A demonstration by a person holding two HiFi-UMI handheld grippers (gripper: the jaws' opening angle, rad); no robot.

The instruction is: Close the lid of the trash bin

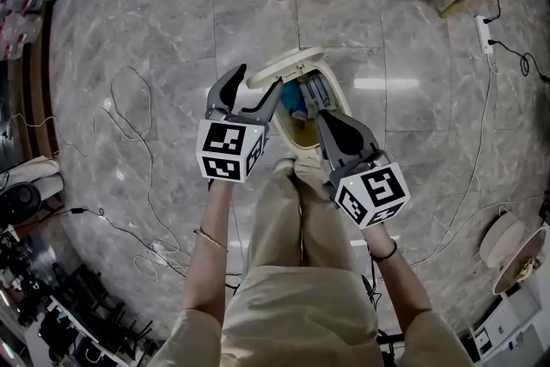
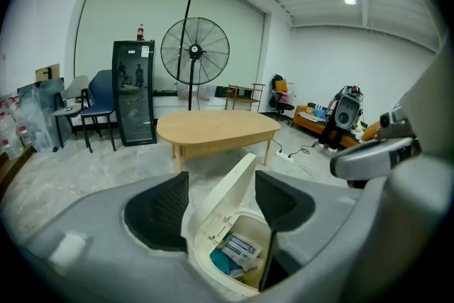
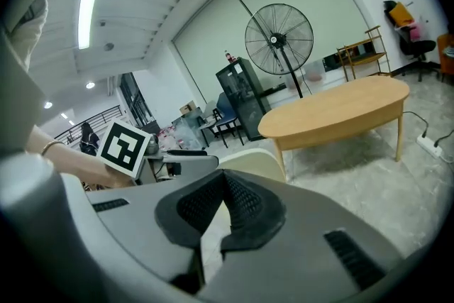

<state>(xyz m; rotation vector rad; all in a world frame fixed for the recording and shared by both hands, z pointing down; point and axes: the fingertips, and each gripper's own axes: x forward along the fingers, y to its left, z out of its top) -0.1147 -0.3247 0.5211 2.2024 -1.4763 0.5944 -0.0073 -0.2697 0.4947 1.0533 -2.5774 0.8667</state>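
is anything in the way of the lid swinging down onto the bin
The trash sits low inside the trash bin. But the right gripper, jaws shut, hangs over the opening's right side in the head view and may block the lid. The left gripper straddles the lid, open.

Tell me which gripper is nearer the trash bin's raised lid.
Left. The left gripper is open with the lid between its jaws; the right gripper, shut, hangs over the bin opening.
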